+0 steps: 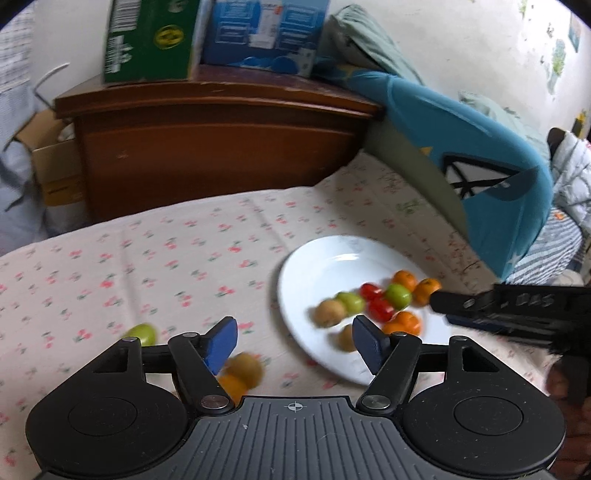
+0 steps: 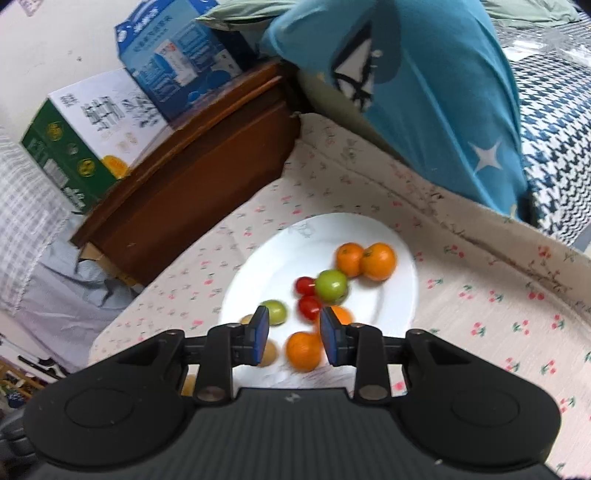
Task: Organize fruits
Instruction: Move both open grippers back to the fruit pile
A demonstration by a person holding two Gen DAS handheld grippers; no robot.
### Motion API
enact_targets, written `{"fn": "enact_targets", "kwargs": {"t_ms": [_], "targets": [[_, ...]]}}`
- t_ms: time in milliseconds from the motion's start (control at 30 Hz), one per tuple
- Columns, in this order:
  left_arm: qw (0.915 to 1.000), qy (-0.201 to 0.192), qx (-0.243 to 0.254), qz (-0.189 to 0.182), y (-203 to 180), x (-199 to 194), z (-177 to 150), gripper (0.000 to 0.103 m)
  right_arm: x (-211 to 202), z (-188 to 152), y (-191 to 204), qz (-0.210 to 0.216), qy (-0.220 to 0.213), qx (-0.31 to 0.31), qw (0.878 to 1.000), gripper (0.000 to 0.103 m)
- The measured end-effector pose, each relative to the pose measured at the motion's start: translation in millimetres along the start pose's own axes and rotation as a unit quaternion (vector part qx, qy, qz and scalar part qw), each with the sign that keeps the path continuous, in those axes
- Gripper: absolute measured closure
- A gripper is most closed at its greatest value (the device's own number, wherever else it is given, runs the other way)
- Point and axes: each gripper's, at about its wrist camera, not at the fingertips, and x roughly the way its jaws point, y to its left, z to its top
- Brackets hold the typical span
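Three fruits (image 1: 236,373) lie on the bed left of the plate (image 1: 317,258) | rest on plate | left tool (image 1: 293,341) wide, empty | right tool (image 2: 293,338) narrow, empty, above plate

A cherry-print bedsheet (image 1: 147,251) covers the bed. A brown wooden headboard (image 1: 207,155) carries a green carton (image 1: 147,40) beside a blue carton (image 1: 266,33). A teal pillow (image 2: 424,96) leans nearby.

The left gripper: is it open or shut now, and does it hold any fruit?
Open and empty. The left gripper shows its blue pads wide apart, with only the floral cloth and the white plate's rim between them.
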Motion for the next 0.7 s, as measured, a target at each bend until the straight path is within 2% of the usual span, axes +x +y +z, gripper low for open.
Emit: {"fn": "enact_targets", "kwargs": {"t_ms": [100, 233, 400, 700], "targets": [[0.9997, 0.010, -0.012, 0.021, 17, -5, -7, 0.033, -5, -12, 15, -0.004, -0.002, -0.018, 1.000, 0.068], [0.9979, 0.023, -0.042, 0.044, 40, -12, -14, 0.033, -7, -29, 32, 0.012, 0.010, -0.051, 0.999, 0.068], [0.9950, 0.033, -0.075, 0.058, 62, -22, -18, 0.033, -8, -50, 47, 0.022, 0.026, -0.070, 0.997, 0.068], [0.9932, 0.037, -0.074, 0.082, 74, -40, -23, 0.033, -14, -71, 61, 0.047, 0.046, -0.109, 0.992, 0.068]]}}
